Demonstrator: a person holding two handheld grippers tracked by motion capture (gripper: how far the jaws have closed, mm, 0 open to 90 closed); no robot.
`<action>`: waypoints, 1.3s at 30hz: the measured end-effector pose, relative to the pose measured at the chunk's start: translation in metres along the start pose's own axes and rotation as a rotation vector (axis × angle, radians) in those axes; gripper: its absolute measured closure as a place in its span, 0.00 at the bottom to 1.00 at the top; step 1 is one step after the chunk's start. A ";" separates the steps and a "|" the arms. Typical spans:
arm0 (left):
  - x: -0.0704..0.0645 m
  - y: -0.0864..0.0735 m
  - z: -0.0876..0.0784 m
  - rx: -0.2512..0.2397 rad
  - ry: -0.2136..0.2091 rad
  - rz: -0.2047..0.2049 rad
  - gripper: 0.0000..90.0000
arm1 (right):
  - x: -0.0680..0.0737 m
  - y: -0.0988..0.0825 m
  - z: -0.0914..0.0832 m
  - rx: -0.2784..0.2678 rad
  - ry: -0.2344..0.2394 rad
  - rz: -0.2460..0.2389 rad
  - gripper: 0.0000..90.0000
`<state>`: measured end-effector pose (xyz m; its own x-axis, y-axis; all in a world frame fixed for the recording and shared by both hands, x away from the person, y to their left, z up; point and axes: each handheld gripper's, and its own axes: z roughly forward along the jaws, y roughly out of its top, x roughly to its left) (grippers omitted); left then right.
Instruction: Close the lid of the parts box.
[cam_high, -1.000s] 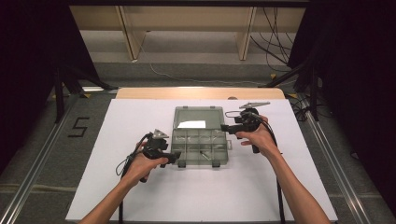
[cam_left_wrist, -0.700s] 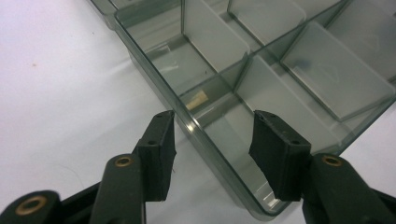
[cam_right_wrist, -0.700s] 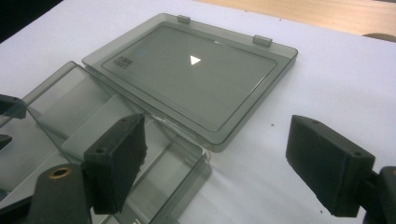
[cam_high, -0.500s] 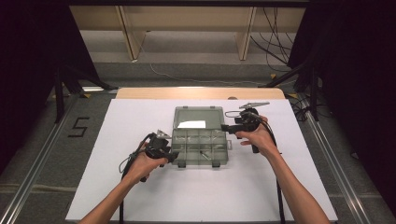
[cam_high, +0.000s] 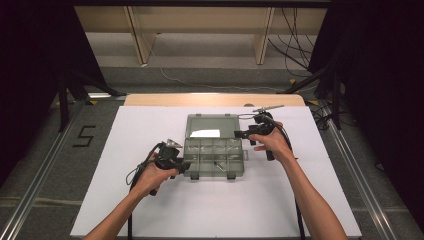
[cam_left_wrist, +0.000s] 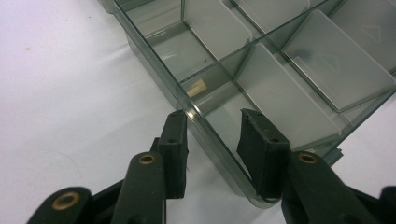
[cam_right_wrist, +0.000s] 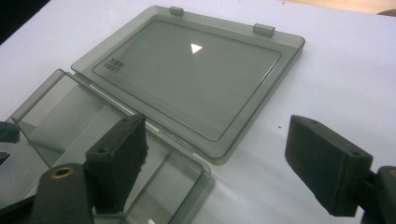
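Clear plastic organizer box (cam_high: 214, 155) could skid or tip if your left gripper (cam_left_wrist: 212, 140), just closing astride its 9 o'clock wall without pinching yet, clamps crooked while your right gripper (cam_right_wrist: 224, 158) gapes, grasping nothing.

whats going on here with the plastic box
A person works at a white table with a gripper in each hand. A clear plastic organizer box lies open, its lid folded flat behind it. The left gripper straddles the box's side wall near a corner, one pad outside and one inside; its jaws have just been closing but don't clamp the wall yet. The right gripper hangs open over the box's other end, by the hinge.
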<state>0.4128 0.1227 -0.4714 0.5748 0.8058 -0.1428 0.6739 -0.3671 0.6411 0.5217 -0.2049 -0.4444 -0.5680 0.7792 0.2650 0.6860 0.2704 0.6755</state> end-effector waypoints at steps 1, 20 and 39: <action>0.000 0.000 0.000 0.001 0.000 0.000 0.69 | 0.000 0.002 0.001 0.010 -0.008 0.004 0.24; 0.001 0.001 -0.001 0.002 -0.015 -0.003 0.69 | -0.001 0.027 0.029 0.125 -0.001 0.076 0.25; 0.003 0.001 -0.002 0.008 -0.024 -0.004 0.70 | -0.010 0.024 0.043 0.174 -0.003 0.098 0.32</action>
<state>0.4145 0.1259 -0.4701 0.5825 0.7963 -0.1634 0.6799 -0.3671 0.6347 0.5635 -0.1816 -0.4600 -0.4934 0.8082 0.3216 0.8062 0.2862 0.5178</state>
